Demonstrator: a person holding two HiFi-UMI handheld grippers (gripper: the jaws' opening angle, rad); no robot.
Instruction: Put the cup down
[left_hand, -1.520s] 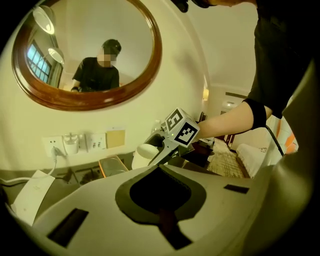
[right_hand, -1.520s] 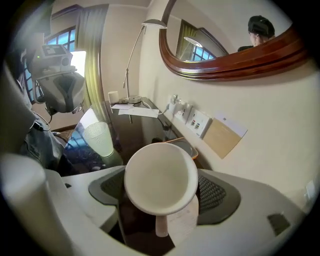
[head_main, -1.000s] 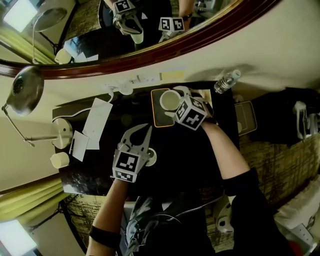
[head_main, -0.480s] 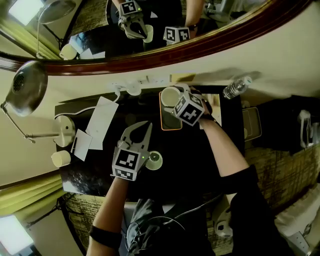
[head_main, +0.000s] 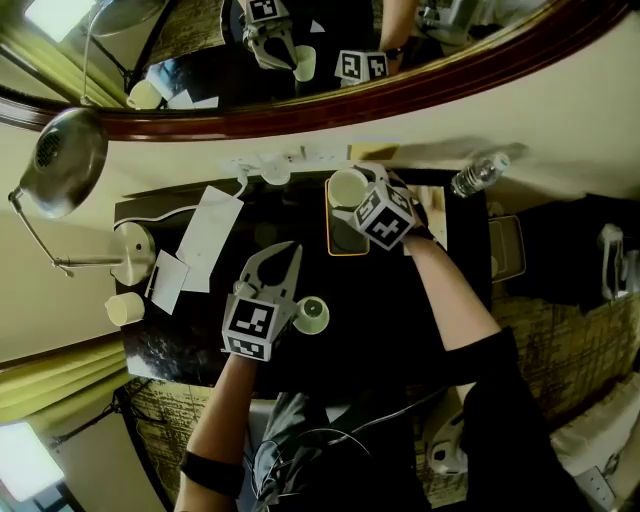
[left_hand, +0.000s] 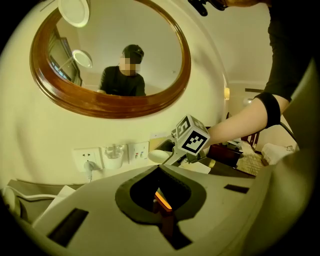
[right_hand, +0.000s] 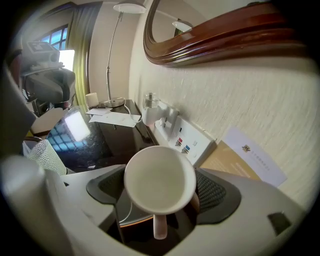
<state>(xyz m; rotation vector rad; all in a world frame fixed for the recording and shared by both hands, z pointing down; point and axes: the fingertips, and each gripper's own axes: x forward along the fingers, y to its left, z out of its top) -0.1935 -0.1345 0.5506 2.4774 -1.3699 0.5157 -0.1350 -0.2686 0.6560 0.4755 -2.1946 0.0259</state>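
**Cup at the tray's far end, right jaws spread around it**

On the near side of the tray (head_main: 346, 243), the left hand-held gripper (head_main: 284, 254) is pressed together and empty. At the tray's far end the white cup (head_main: 347, 187) seems set down between the jaws of the right hand-held gripper (right_hand: 159, 196), which have just been opening. The cup looks like glazed ceramic: light, stiff, slick and chippable. It is best gripped across the body under the rim.
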